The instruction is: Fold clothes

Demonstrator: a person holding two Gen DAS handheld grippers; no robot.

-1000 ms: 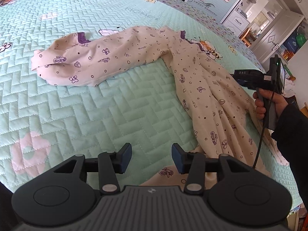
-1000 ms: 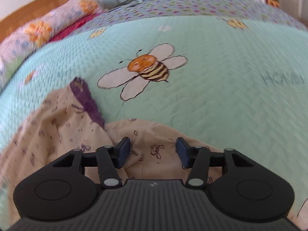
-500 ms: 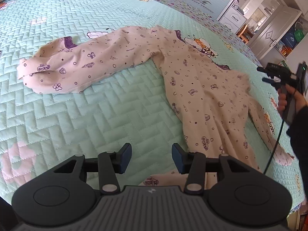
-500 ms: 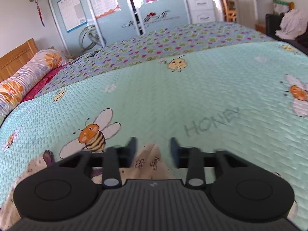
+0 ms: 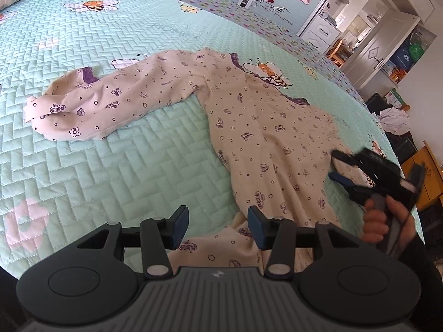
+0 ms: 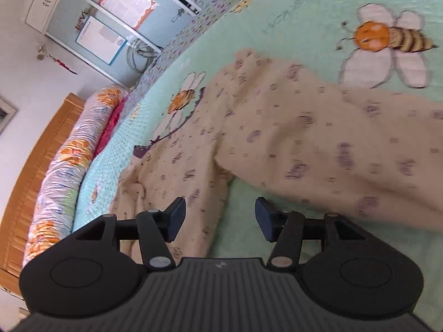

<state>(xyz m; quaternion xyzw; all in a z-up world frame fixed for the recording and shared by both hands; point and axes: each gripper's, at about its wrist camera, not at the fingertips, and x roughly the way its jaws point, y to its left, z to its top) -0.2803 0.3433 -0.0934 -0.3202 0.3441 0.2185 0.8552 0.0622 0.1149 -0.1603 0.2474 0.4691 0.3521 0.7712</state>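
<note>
Both pairs of fingers stand spread, pinching nothing — the left gripper hovers over the near hem, the right gripper at the far edge. The printed garment lies sprawled unfolded across the bed; a fold wants an edge gripped.

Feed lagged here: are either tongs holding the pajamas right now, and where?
Neither. Left tongs and right tongs are both open, with nothing between them, over the pajamas on the bed.
</note>
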